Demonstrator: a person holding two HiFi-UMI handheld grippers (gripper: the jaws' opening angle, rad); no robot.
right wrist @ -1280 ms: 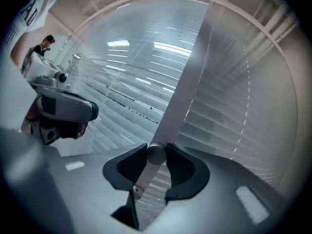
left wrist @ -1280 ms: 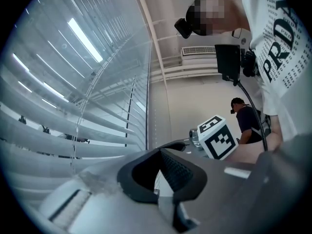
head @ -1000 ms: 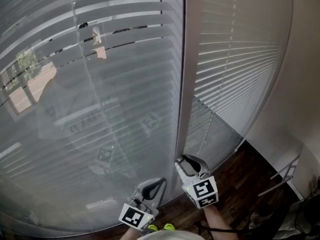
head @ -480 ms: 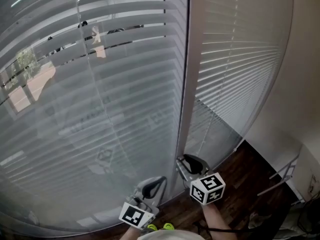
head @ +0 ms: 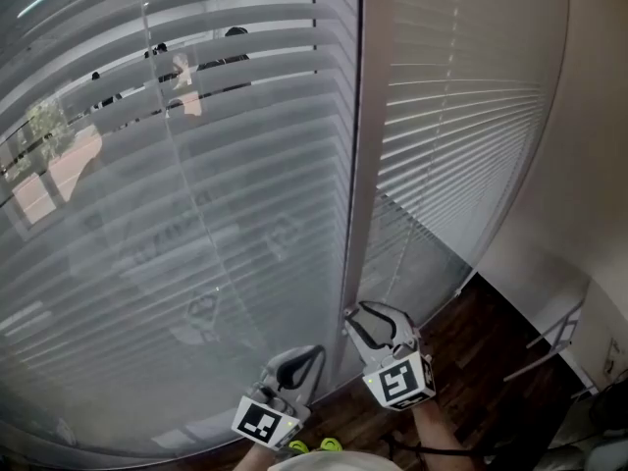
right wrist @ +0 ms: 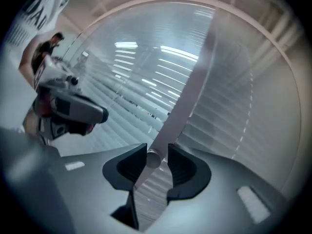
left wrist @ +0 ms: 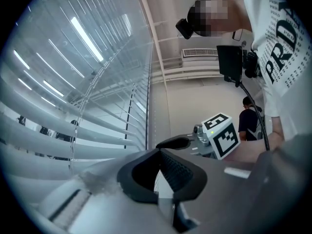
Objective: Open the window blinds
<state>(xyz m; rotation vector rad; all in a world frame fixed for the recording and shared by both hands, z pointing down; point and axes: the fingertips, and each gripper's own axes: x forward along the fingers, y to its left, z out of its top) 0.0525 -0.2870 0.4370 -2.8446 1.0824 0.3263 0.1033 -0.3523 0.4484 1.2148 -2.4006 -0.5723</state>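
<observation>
Pale slatted blinds cover two panes: a left blind [head: 196,214] and a right blind [head: 461,116], split by a pale upright frame post [head: 358,165]. A few upper slats on the left show dark slits onto the outside. My right gripper [head: 365,314] is at the foot of the post. In the right gripper view its jaws [right wrist: 157,155] are shut on the round lower end of the pale tilt wand [right wrist: 152,160]. My left gripper [head: 309,356] hangs just left of it, close to the left blind, tips together and holding nothing [left wrist: 158,152].
Dark wood floor [head: 481,361] lies below the blinds at the right, with a white wall [head: 589,214] and a thin metal frame [head: 559,346] beside it. Thin cords [head: 402,253] hang on the right blind. A second person [left wrist: 251,118] stands far behind.
My right gripper's marker cube has rolled one way and back around the wand while staying in place. The dark slits in the upper left slats have shifted slightly. The left gripper has not moved.
</observation>
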